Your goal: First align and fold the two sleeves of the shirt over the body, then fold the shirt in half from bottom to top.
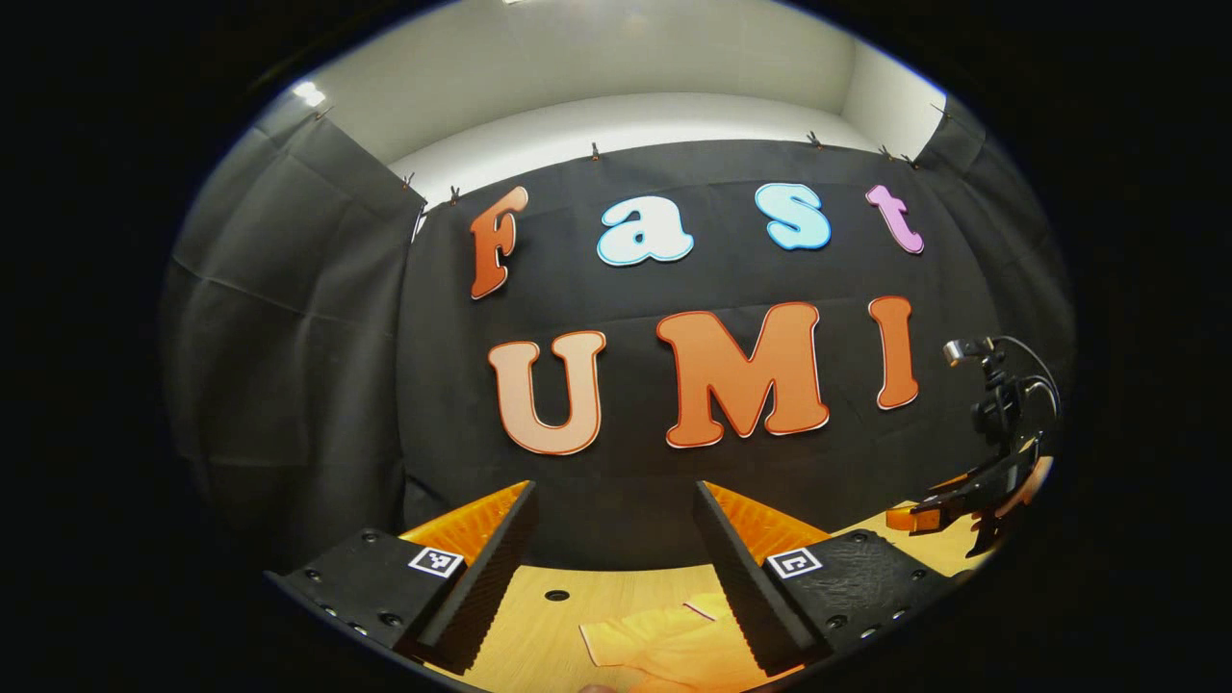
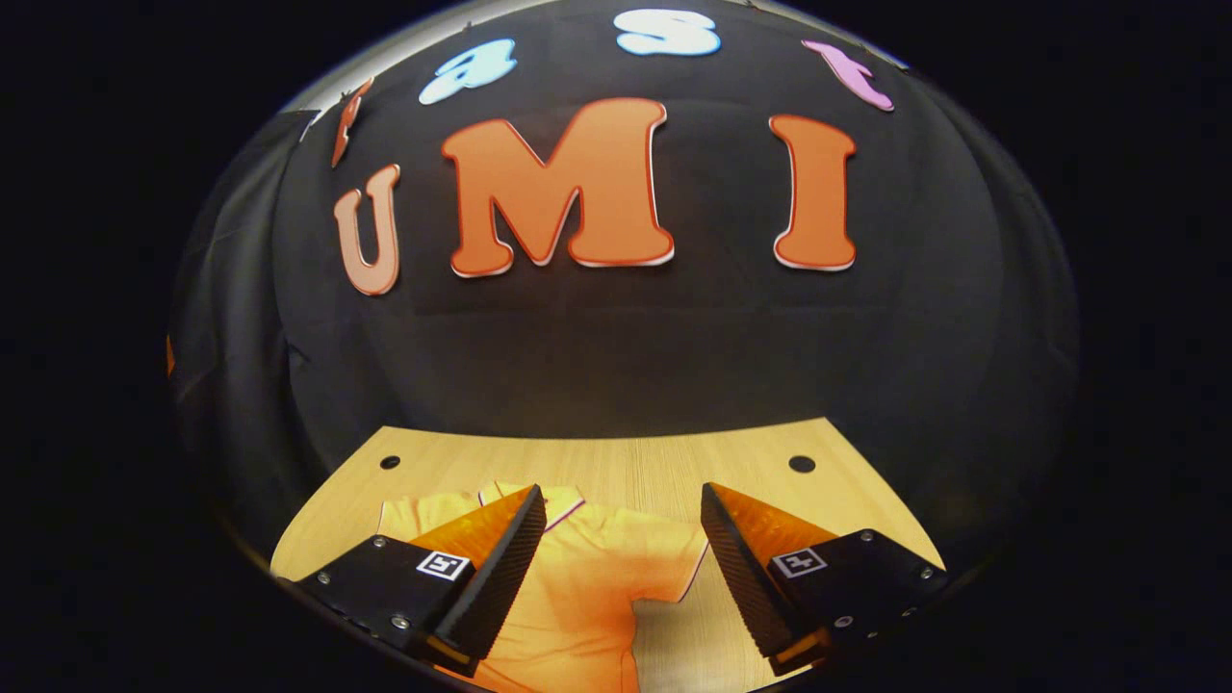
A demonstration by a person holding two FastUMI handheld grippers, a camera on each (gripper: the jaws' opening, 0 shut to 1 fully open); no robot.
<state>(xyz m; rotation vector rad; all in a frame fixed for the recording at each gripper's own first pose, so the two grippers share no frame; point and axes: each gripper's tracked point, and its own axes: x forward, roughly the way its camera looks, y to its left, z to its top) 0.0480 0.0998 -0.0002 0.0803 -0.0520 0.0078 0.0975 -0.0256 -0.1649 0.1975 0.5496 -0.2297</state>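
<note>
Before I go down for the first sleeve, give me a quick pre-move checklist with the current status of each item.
1. Left gripper open and holding nothing: ok, its fingers stand wide apart above the table.
2. Right gripper open and holding nothing: ok, wide gap, no cloth between its fingers.
3. Shirt lying on the table: ok, collar toward the wall.
4. Sleeves not yet folded: ok for the one sleeve that spreads out sideways from the body in the right gripper view; the other, cannot tell.
5. Shirt lying flat without wrinkles: cannot tell, the fingers hide much of it.
6. Grippers well apart from each other: ok, the right gripper sits far off at the edge of the left gripper view.
</note>
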